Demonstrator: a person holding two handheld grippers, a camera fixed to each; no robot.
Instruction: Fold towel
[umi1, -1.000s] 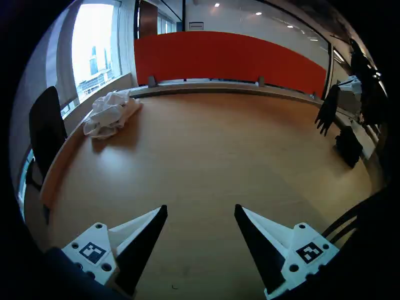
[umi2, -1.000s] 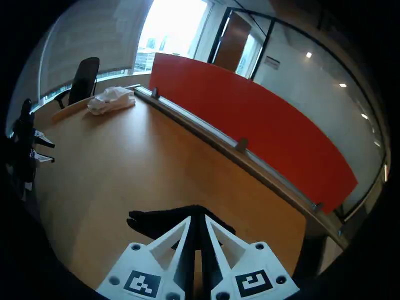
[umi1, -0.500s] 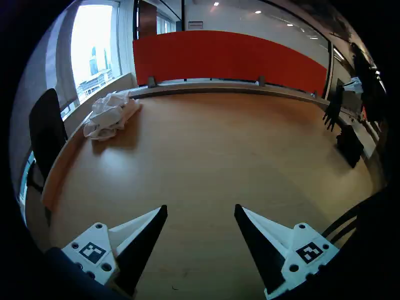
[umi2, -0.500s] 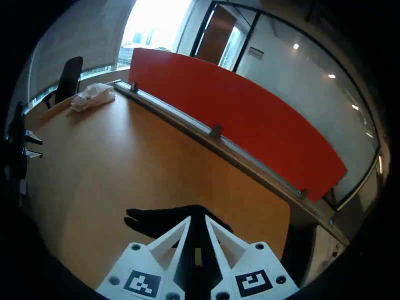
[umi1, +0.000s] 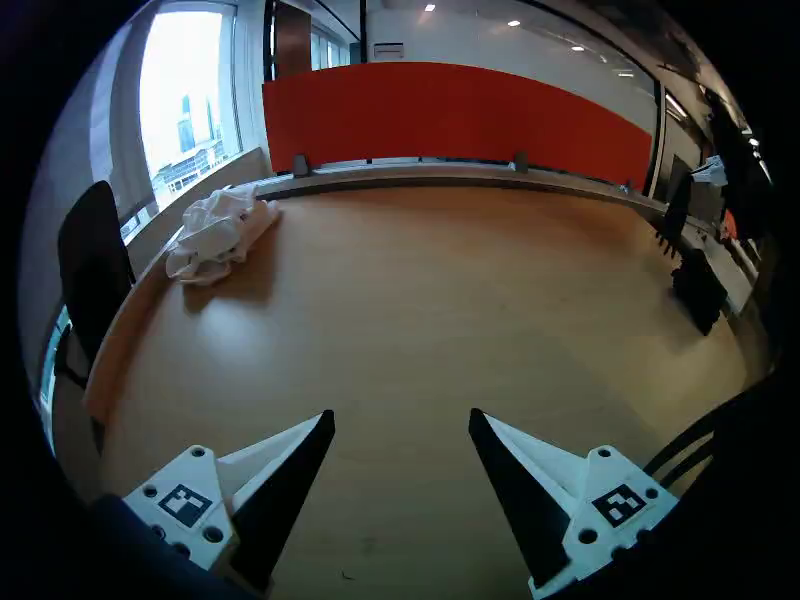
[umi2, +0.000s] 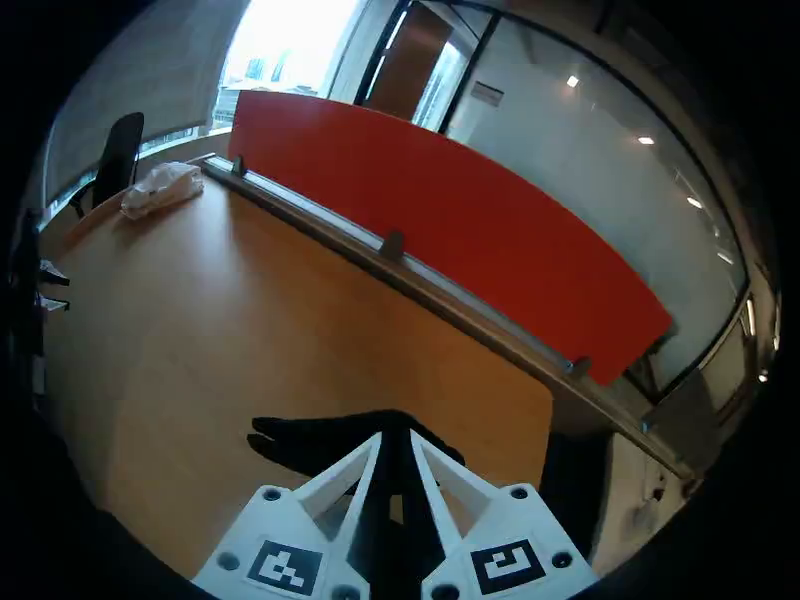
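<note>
- Towel (umi1: 220, 235): white, crumpled into a loose, creased heap, not folded.
- It lies at the far left corner of the counter (umi1: 420, 290), near the window-side edge; in the right gripper view it is a small white lump (umi2: 160, 188) far off.
- Left tool (umi1: 400, 415): fingers spread wide over bare wood, well apart from the towel.
- Right tool (umi2: 396, 435): fingers pressed together, pinching a black cloth (umi2: 300, 440) that spreads left of the tips.
- Red screen (umi1: 450, 110) lines the counter's far edge.
</note>
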